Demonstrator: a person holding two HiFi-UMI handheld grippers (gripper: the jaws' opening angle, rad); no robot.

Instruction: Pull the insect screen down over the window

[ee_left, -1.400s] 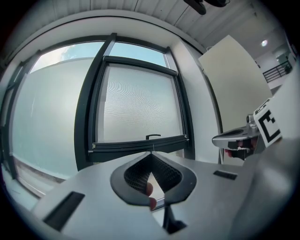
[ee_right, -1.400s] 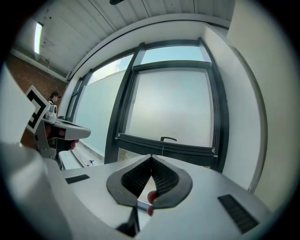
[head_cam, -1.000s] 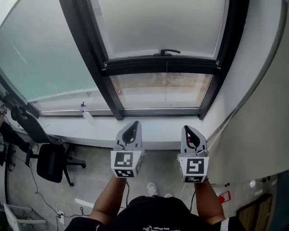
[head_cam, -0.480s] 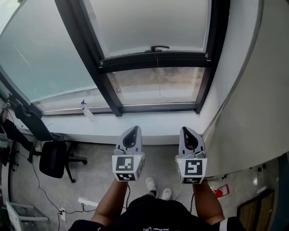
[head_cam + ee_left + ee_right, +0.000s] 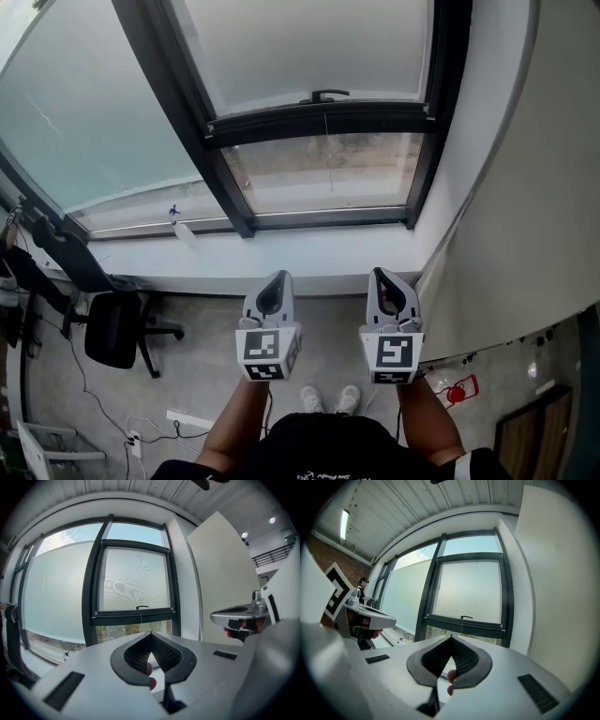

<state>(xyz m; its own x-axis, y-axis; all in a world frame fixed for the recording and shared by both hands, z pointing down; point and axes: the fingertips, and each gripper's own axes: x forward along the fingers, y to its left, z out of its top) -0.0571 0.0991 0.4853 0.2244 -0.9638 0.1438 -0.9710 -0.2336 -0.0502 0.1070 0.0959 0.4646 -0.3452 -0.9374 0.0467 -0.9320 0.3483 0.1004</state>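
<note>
Insect screen: drawn most of the way down the window. Its dark bottom bar, with the handle, is set above a strip of uncovered glass.
Left gripper: jaws clenched, nothing held.
Right gripper: jaws clenched, nothing held.
Both are held side by side, short of the white sill and well apart from the screen.
Office chair: on the floor, at left.

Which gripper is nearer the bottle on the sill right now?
Left. The left gripper hangs short of the sill, to the right of the bottle; the right gripper is farther right again.
</note>
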